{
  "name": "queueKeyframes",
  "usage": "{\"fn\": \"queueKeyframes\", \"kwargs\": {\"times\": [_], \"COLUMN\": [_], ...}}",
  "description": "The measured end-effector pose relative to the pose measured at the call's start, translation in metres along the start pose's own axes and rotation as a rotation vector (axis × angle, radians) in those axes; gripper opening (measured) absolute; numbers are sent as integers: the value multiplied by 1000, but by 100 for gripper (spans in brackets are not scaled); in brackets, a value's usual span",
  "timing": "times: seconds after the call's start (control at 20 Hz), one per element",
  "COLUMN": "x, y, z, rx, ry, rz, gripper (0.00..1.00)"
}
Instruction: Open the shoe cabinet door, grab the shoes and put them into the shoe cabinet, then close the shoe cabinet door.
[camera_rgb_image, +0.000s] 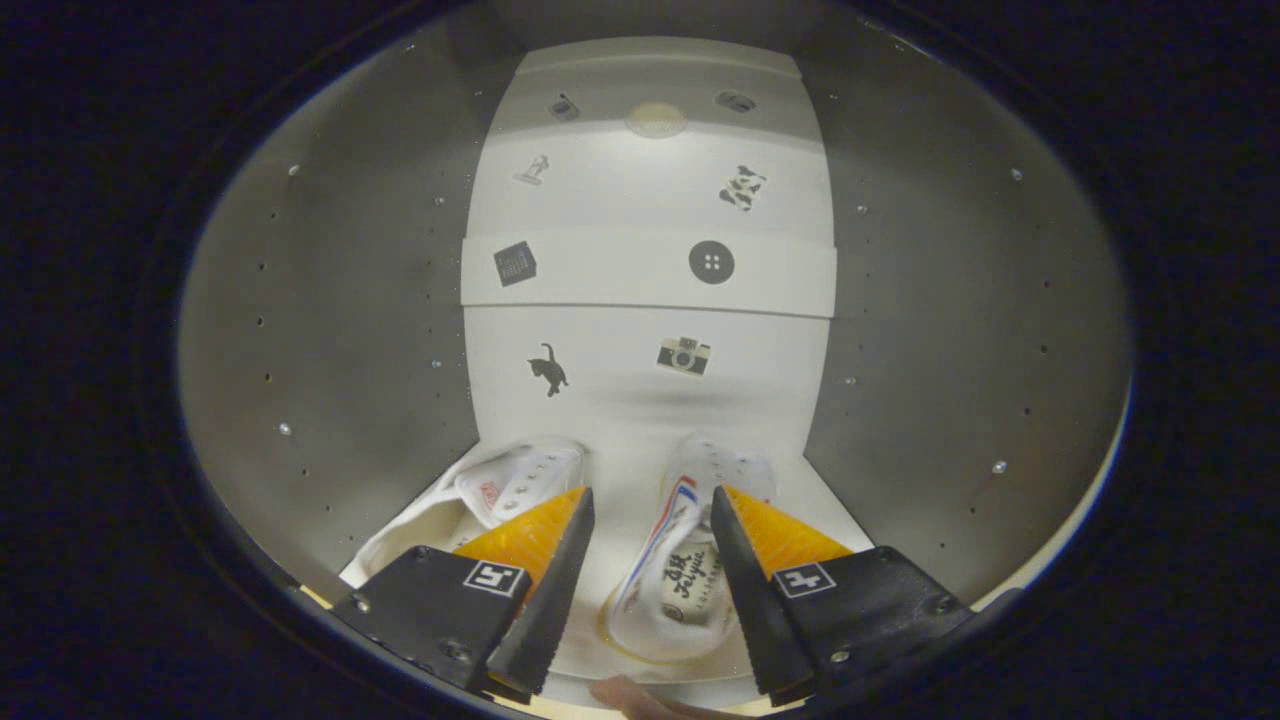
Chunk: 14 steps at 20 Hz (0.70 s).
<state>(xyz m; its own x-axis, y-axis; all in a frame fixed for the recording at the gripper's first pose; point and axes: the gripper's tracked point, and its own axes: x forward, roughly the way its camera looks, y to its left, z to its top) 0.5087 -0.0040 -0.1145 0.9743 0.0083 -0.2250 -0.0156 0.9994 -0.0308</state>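
Observation:
I am looking into the shoe cabinet (350, 330), whose door stands open. Two white shoes lie on its floor, toes toward the back wall. The right shoe (670, 580), with a red and blue stripe, lies between my fingers, and a strip of floor shows between it and the left finger. The left shoe (510, 485) lies partly hidden under the left finger. My gripper (652, 492) is open and presses on nothing.
The white back wall (650, 350) carries several small stickers. A white shelf (640, 275) crosses the cabinet above the shoes. Grey side walls (950, 330) with rows of peg holes close in on both sides. A person's fingertip (630, 695) shows below the fingers.

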Motion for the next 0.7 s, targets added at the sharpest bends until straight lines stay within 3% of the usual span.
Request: {"fn": "queueKeyframes", "kwargs": {"times": [0.3,0.45,0.7], "x": [-62,-102,-182], "y": [19,25,34], "z": [1,-10,-38], "rx": [53,47,83], "ry": [-51,-66,-60], "rz": [71,72,118], "gripper": [79,99,99]}}
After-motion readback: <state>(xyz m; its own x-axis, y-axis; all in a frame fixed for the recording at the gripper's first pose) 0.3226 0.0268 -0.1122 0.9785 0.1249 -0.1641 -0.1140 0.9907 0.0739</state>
